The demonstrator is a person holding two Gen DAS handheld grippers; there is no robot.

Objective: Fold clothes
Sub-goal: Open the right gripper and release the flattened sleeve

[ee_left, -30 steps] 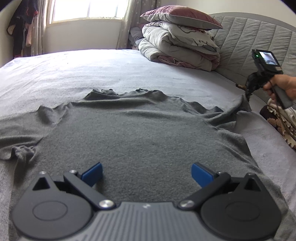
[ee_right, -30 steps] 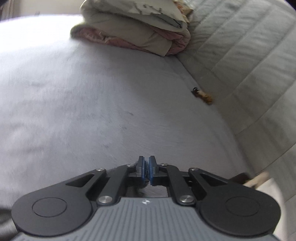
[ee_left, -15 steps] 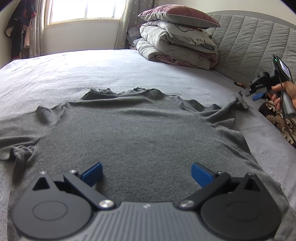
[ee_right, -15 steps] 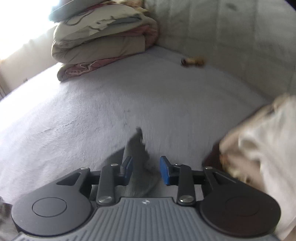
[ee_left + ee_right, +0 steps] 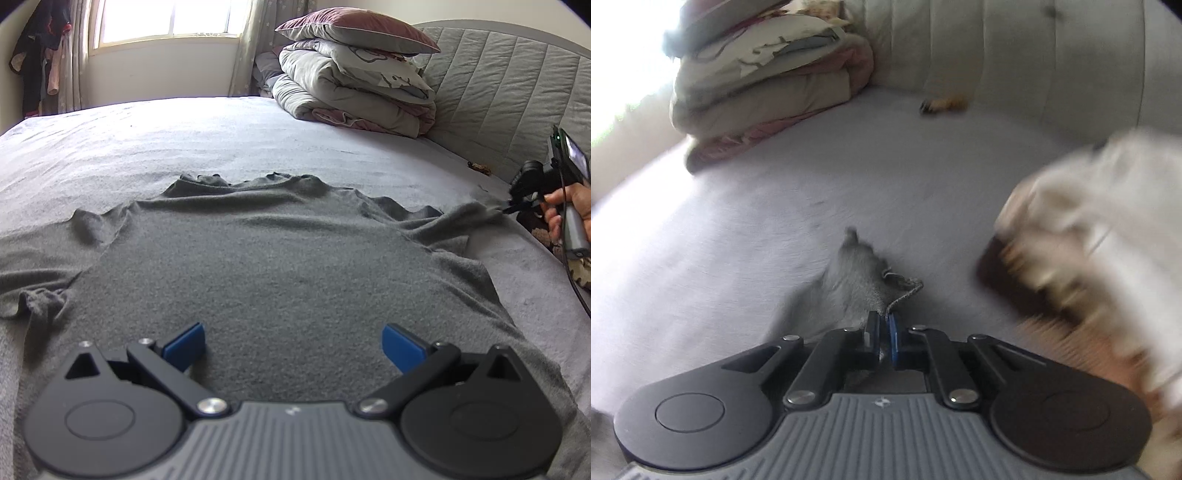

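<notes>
Right wrist view: with the right gripper (image 5: pixel 882 325) clamped on the grey T-shirt's sleeve tip (image 5: pixel 871 280) and the left gripper (image 5: pixel 291 343) gaping empty, the sleeve should be drawn flat before being folded inward.

No readable text, labels or numbers anywhere.

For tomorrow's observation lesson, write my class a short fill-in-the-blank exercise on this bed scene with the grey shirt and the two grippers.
1. The right gripper is ____ on a sleeve of the dark grey knit T-shirt.
2. The left gripper hovers over the shirt with its blue-padded fingers ____.
3. A maroon pillow lies ____ the folded grey quilts.

Missing words: shut; open; on top of
</notes>
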